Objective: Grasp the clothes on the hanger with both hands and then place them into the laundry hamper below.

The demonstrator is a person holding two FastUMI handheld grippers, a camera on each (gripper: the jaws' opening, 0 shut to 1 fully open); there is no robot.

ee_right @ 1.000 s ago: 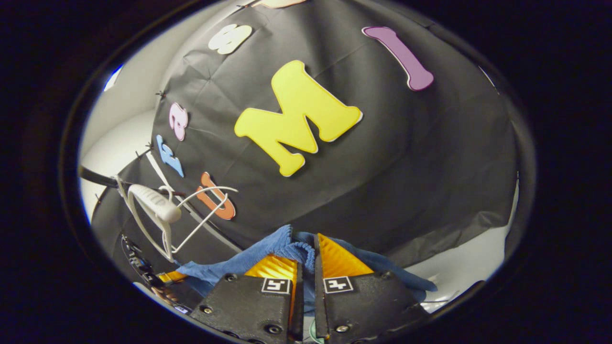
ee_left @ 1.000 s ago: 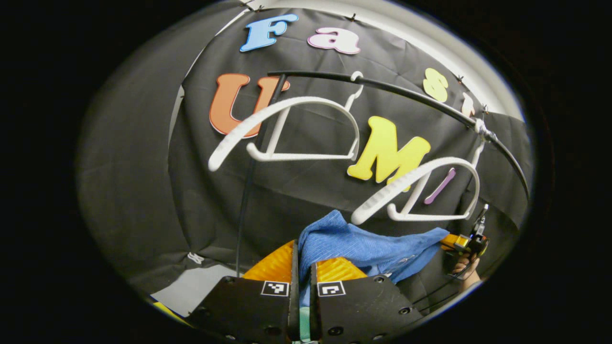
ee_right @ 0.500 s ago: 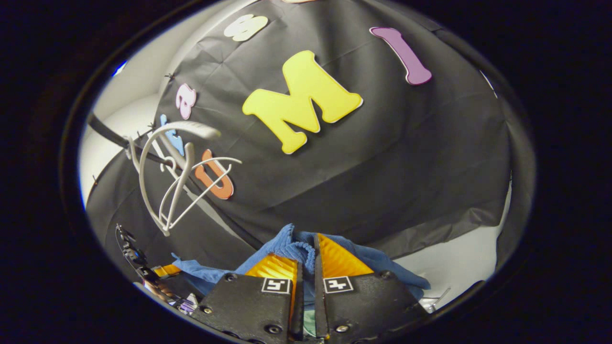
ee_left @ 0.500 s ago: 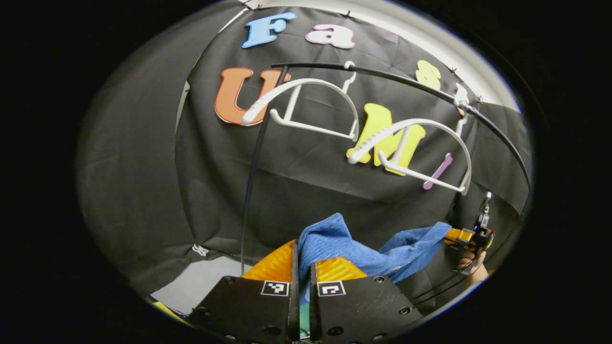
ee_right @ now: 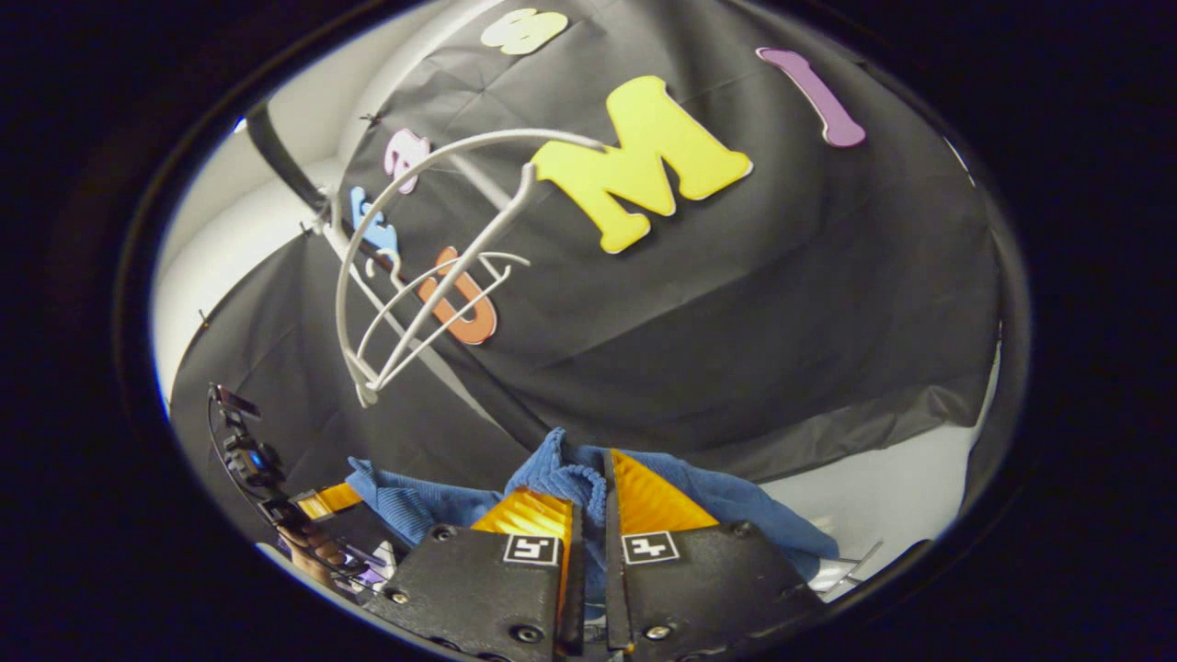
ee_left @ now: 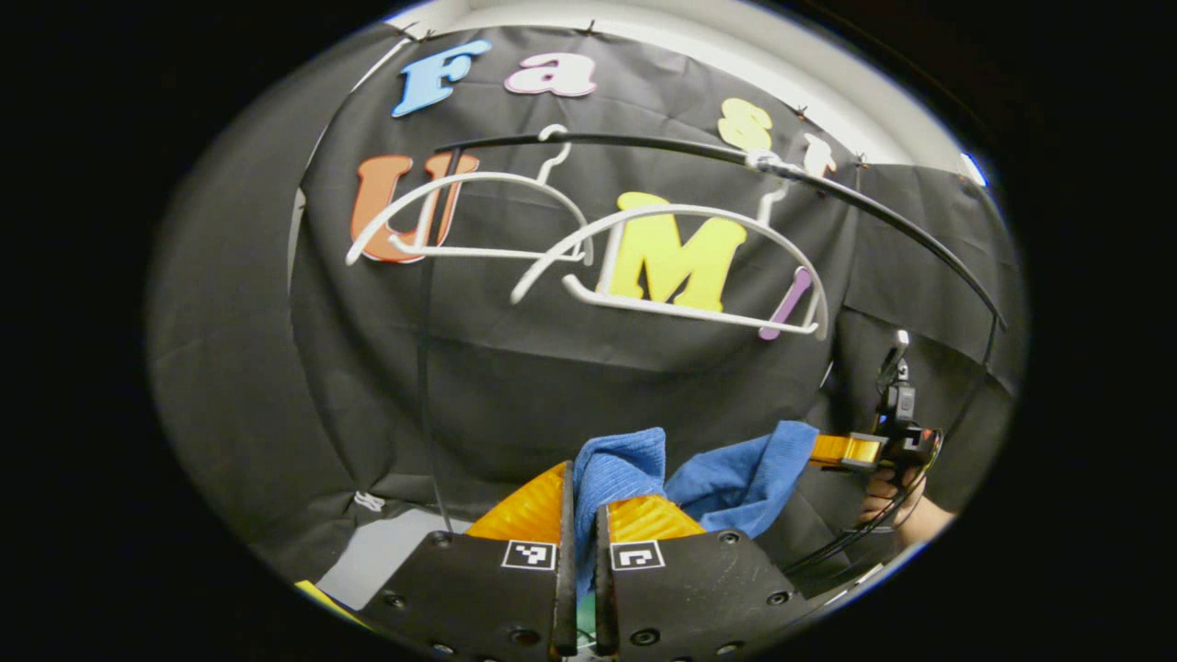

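The blue garment (ee_left: 736,473), clear of the white hangers (ee_left: 680,267) and stretched between the left tool (ee_left: 581,515) and right tool (ee_right: 588,519), both clamped on it, was best lowered level toward the unseen hamper.

Black rail (ee_left: 883,210) across the black cloth wall (ee_left: 515,386); pale floor (ee_left: 377,552) beneath.

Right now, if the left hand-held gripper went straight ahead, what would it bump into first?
Past the blue cloth it grips, probably the black booth wall; the white hangers hang higher up. Depth is unclear.
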